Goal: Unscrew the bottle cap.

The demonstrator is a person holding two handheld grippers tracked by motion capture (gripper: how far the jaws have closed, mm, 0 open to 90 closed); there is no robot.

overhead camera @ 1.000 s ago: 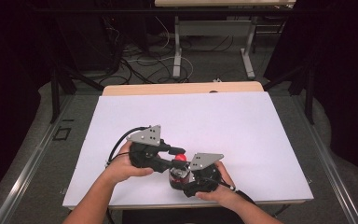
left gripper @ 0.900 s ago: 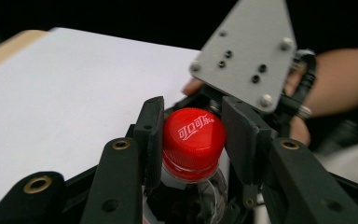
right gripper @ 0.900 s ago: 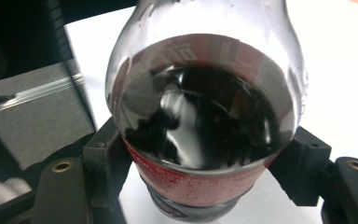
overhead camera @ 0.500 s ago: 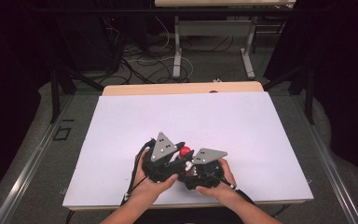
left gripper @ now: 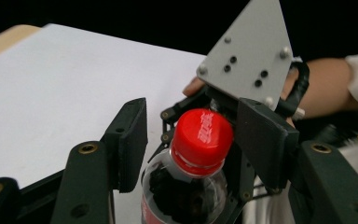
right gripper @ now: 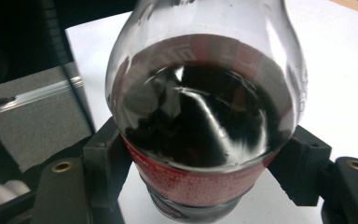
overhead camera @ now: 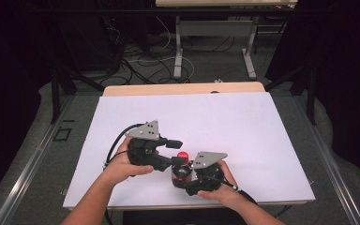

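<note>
Nearest the table's front edge, the right gripper (overhead camera: 183, 174) was clamped on the body of a cola bottle (overhead camera: 182, 169), its two black jaws pressing the red label band from either side, as the right gripper view showed close up (right gripper: 205, 186). The bottle stood upright on the white tabletop (overhead camera: 243, 126), partly filled with dark drink below a clear shoulder. Just beyond and to the left, the left gripper (overhead camera: 174, 152) reached across toward the bottle's top. In the left gripper view its jaws had just been opening: the red cap (left gripper: 201, 136) sat between the two pads, the right-hand pad (left gripper: 263, 140) close against the cap's side and the left-hand pad (left gripper: 131, 140) standing clear of it with a gap, so the cap was not squeezed. The cap was on the bottle's neck. Behind the cap, the right gripper's grey three-cornered plate (left gripper: 249, 51) rose, with the person's right hand (overhead camera: 215, 185) around it. Farther off, a strip of bare wooden table edge (overhead camera: 183, 89) showed beyond the white surface, then cables on the floor (overhead camera: 145, 61).
</note>
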